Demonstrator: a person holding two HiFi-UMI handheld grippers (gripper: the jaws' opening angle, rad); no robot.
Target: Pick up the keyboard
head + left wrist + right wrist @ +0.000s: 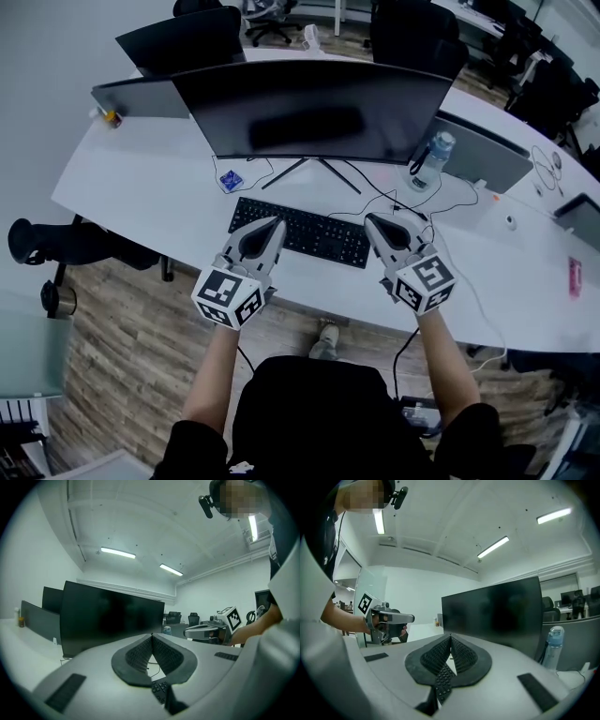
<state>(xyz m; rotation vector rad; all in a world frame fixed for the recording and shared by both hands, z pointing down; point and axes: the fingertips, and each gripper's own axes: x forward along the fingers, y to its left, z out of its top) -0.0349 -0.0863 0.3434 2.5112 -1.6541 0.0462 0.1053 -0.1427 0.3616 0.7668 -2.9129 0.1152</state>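
Keyboard (pixel 302 232) on white office desk (pixel 150 187); left gripper (pixel 278 223) and right gripper (pixel 372 219) pressed together

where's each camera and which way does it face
Head view: on the person's head, steeply down at keyboard; both forearms show.
Left gripper view: on left tool, level toward monitor; shut jaws, right tool beyond.
Right gripper view: on right tool, toward monitor and bottle; shut jaws, left tool beyond.
Both gripper views share monitor and keyboard.

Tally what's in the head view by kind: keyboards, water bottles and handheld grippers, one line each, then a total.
keyboard: 1
water bottle: 1
grippers: 2, the left gripper and the right gripper
Total: 4
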